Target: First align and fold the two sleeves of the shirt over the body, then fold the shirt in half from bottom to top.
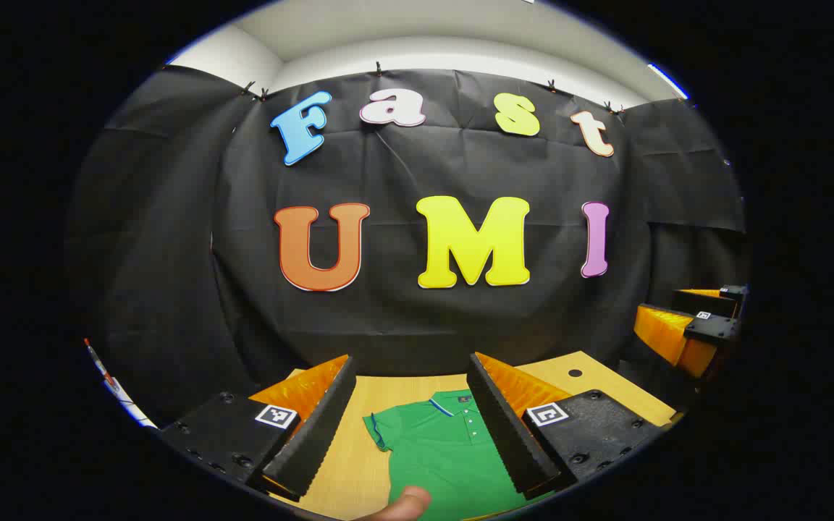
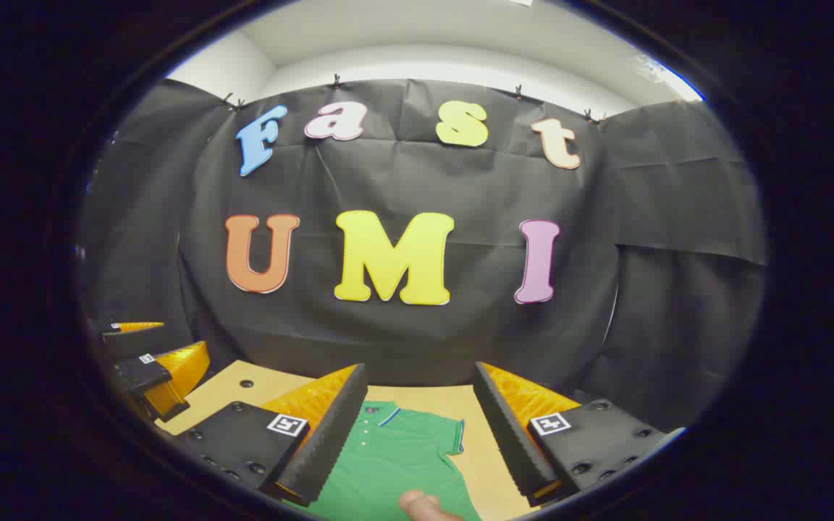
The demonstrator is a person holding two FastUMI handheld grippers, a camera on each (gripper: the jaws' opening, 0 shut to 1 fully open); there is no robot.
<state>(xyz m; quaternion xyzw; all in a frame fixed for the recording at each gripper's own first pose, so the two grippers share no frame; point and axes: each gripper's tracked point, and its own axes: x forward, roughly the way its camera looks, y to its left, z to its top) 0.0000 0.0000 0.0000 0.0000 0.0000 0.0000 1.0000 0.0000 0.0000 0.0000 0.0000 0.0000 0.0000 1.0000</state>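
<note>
A green polo shirt (image 1: 446, 452) lies flat on the light wooden table (image 1: 348, 463), its collar toward the black cloth wall at the back and its button placket running down the middle. In the left gripper view the left hand-held gripper (image 1: 411, 427) hangs above the table with its two fingers spread wide apart and nothing between them; the shirt's collar and one short sleeve (image 1: 378, 430) show in the gap below, and a fingertip of the person (image 1: 406, 503) pokes in at the bottom edge. The other tool shows at the right edge of this view, well apart, over the table's far side. In the right gripper view the right hand-held gripper (image 2: 417, 427) is likewise wide open and holds nothing, poised above the shirt (image 2: 395, 459), whose other short sleeve (image 2: 453, 438) lies flat on the table (image 2: 489, 463) between the fingers. A fingertip (image 2: 424, 504) shows at the bottom here too, and the left tool appears at the left edge. A small round hole (image 2: 246, 383) sits in the table top near the back corner. Both sleeves lie spread out, not yet folded over the body.
</note>
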